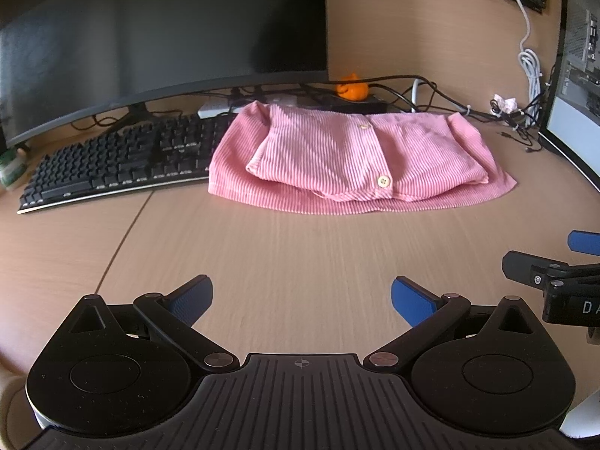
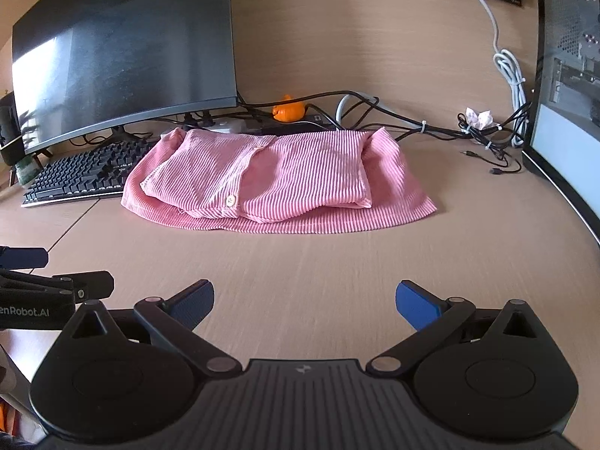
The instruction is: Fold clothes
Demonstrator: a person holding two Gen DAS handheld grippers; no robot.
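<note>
A wooden desk (image 1: 300, 247) holds a black keyboard (image 1: 112, 165) below a dark curved monitor (image 1: 161, 30); right of the monitor, an orange object (image 1: 350, 90), tangled black cables (image 1: 431, 99) and a coiled white cable (image 1: 530, 63).

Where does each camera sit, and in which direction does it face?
Left wrist: sits on the left gripper, faces forward over the desk at the pink shirt; own open fingers show, right gripper at the right edge.
Right wrist: sits on the right gripper, same direction; left gripper at the left edge.
Shared: shirt, keyboard, monitor.
</note>
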